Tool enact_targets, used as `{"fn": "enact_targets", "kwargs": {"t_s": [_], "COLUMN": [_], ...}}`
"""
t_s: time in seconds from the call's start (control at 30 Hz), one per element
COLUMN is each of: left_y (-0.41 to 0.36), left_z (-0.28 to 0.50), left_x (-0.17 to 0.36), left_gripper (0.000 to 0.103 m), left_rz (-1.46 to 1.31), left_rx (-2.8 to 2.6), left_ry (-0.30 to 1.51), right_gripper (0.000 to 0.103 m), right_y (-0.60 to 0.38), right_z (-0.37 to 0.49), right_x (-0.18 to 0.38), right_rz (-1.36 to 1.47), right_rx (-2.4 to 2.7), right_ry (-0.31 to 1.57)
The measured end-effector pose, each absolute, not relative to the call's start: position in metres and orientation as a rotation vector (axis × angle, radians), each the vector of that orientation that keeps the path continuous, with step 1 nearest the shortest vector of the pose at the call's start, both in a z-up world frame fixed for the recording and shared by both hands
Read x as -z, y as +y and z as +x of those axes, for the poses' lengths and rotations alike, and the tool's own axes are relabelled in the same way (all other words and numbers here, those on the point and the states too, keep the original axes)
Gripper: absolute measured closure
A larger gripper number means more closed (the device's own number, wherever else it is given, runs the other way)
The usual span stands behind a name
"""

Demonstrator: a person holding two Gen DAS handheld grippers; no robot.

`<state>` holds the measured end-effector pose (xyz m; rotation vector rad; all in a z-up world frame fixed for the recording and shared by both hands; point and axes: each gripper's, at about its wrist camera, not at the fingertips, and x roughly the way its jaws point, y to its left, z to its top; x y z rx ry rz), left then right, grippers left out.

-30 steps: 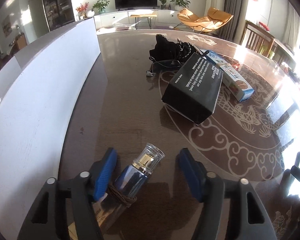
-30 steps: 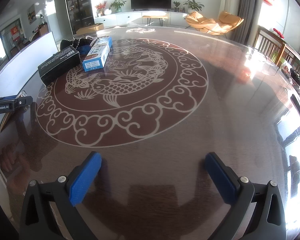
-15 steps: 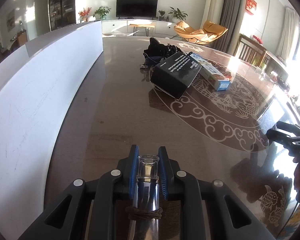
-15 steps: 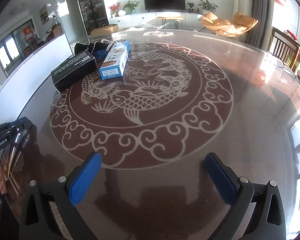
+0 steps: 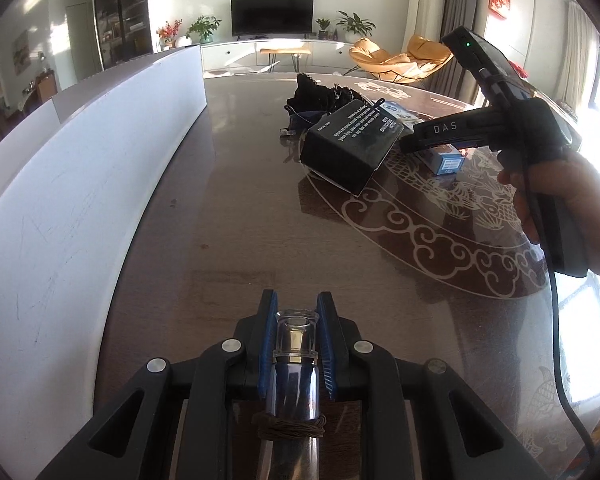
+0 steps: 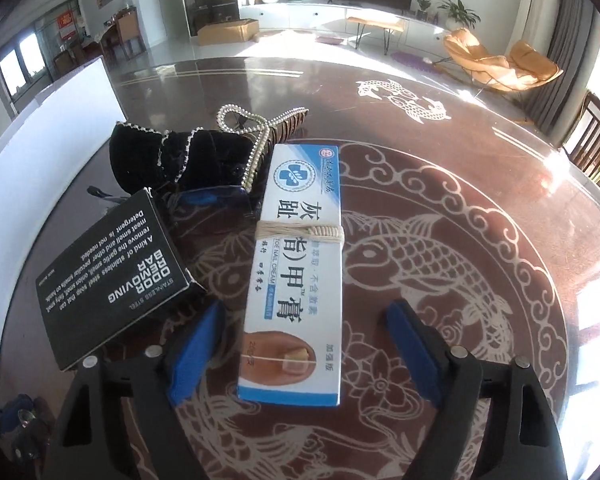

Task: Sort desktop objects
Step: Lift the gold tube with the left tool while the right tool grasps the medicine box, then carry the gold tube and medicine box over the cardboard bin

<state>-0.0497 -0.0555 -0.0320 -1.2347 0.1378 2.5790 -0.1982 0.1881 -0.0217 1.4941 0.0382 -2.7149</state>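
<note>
My left gripper [image 5: 296, 308] is shut on a small bottle [image 5: 295, 384] with a clear cap and twine around its body, just above the dark table [image 5: 228, 220]. My right gripper [image 6: 302, 316] straddles the near end of a white and blue nail cream box [image 6: 300, 264] tied with string. Its jaws are closing, and both blue pads [image 6: 196, 344] still stand clear of the box's sides. A black soap box [image 6: 112, 280] lies to the left of the cream box. In the left wrist view a hand [image 5: 560, 192] holds that gripper above the black box [image 5: 352, 144].
A black velvet hair piece with pearl trim [image 6: 172, 160] and a blue object [image 6: 212, 198] lie behind the boxes. A long white panel [image 5: 80, 200] runs along the table's left side. Chairs and a TV unit stand beyond the table.
My right gripper has travelled across the table to the cream box and its jaws have narrowed around it. The left gripper closed on the bottle and has since stayed put.
</note>
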Motion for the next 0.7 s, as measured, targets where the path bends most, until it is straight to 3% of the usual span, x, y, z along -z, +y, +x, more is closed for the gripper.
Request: {"fn": "enact_targets", "kwargs": {"t_s": [0.07,0.53,0.7], "left_y": [-0.056,-0.055,-0.055], "left_z": [-0.050,-0.051,-0.051], "left_x": [0.032,0.033,0.033], "left_gripper": [0.084,0.084,0.084], "left_rz": [-1.235,-1.234,-1.234], "left_rx": [-2.578,-2.578,-2.578], "left_ry": [0.134,0.134,0.136], "right_gripper": [0.061,0.061,0.058], "right_y": [0.190,0.196,0.202], "right_z": [-0.192,0.014,0.029], "right_x": [0.020,0.024,0.024], "right_rz": [1.464,1.306,1.301], "right_rx": [2.708,2.683,2.700], "right_ry": [0.029,0.132,0.097]}}
